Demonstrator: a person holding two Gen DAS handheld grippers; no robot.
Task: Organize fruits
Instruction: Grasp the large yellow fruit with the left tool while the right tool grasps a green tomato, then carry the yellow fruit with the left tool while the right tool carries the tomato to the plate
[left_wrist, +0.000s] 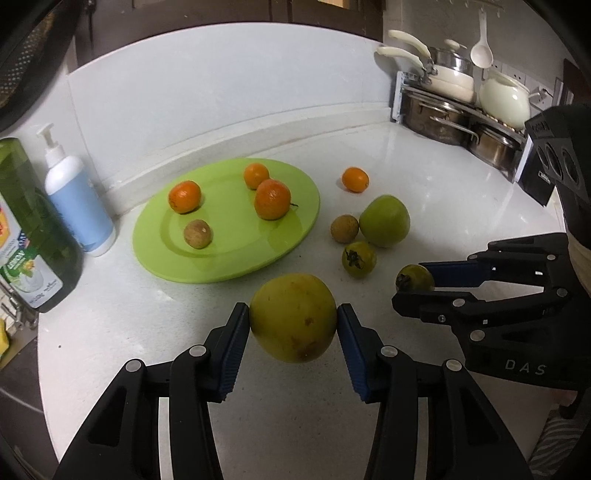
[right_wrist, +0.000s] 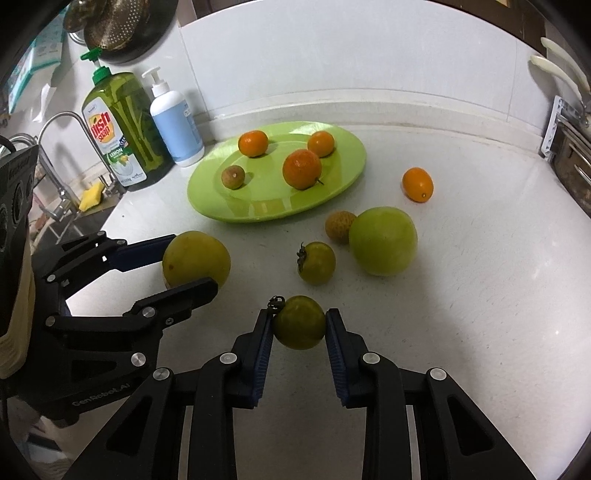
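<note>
My left gripper (left_wrist: 293, 319) is shut on a large yellow-green fruit (left_wrist: 293, 317), held above the white counter; it also shows in the right wrist view (right_wrist: 195, 258). My right gripper (right_wrist: 299, 323) is shut on a small green persimmon (right_wrist: 299, 321), seen too in the left wrist view (left_wrist: 414, 277). A green plate (left_wrist: 236, 258) (right_wrist: 273, 208) holds three oranges and a brown longan (left_wrist: 198, 233). Loose on the counter lie an orange (left_wrist: 355, 179), a longan (left_wrist: 344, 228), a green apple (left_wrist: 385, 220) and another small persimmon (left_wrist: 358, 259).
A dish soap bottle (right_wrist: 123, 129) and a white-blue pump bottle (right_wrist: 175, 122) stand left of the plate, by the sink tap (right_wrist: 66, 122). A rack of pots and pans (left_wrist: 458, 107) stands at the back right. The counter edge runs along the left.
</note>
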